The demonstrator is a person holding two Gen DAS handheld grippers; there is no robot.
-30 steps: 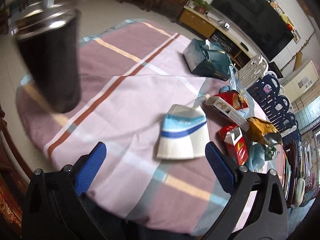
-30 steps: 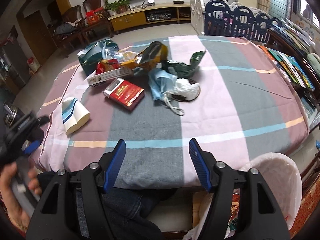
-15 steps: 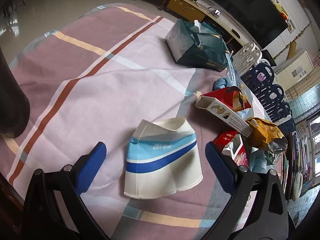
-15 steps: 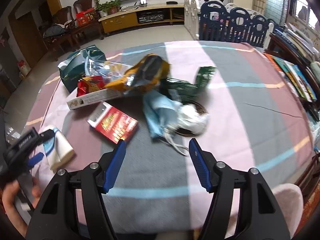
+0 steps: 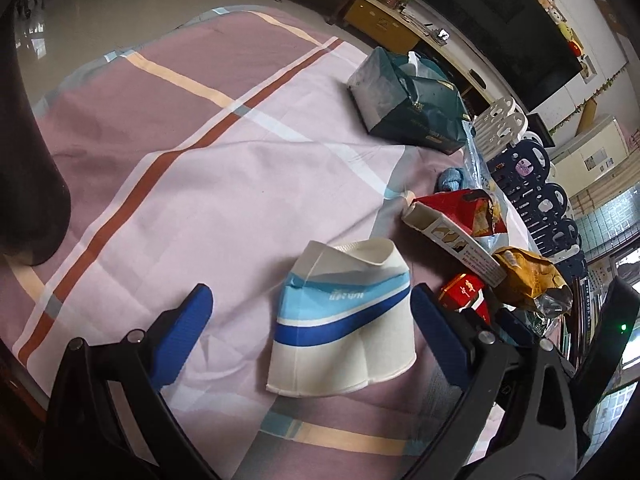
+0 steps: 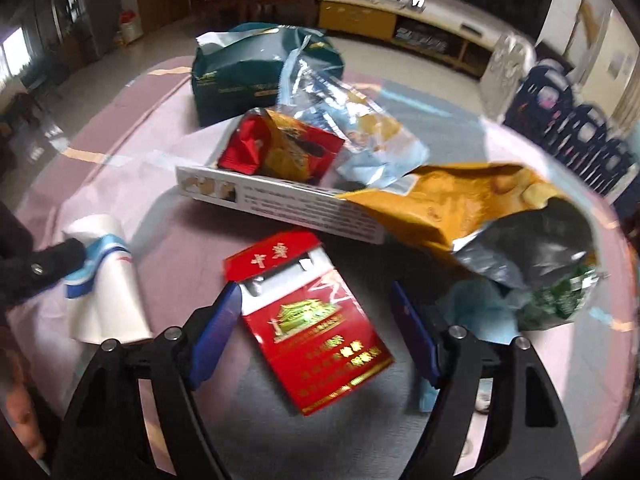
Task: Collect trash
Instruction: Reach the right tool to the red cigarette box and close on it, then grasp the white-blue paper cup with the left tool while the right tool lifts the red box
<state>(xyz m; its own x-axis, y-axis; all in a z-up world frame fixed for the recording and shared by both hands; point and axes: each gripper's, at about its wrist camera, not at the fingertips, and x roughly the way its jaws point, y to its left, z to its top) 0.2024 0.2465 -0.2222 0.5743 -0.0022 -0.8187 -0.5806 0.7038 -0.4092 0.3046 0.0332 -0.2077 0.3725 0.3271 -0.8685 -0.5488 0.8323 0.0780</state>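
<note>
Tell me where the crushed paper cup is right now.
The crushed paper cup lies on the tablecloth between the open left gripper's fingers, left of the red cigarette pack.

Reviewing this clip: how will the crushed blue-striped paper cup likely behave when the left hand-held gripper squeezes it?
The paper cup is already flattened and creased, so it will probably fold further rather than resist. It looks thin and empty, so likely very light. Lying flat on the tablecloth, it seems unlikely to roll, though it may slide ahead of the open left hand-held gripper.

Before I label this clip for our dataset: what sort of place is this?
Most likely a home living room: a big dark TV above a low yellow media cabinet, a child's playpen fence, and a table under a plaid tablecloth.
</note>
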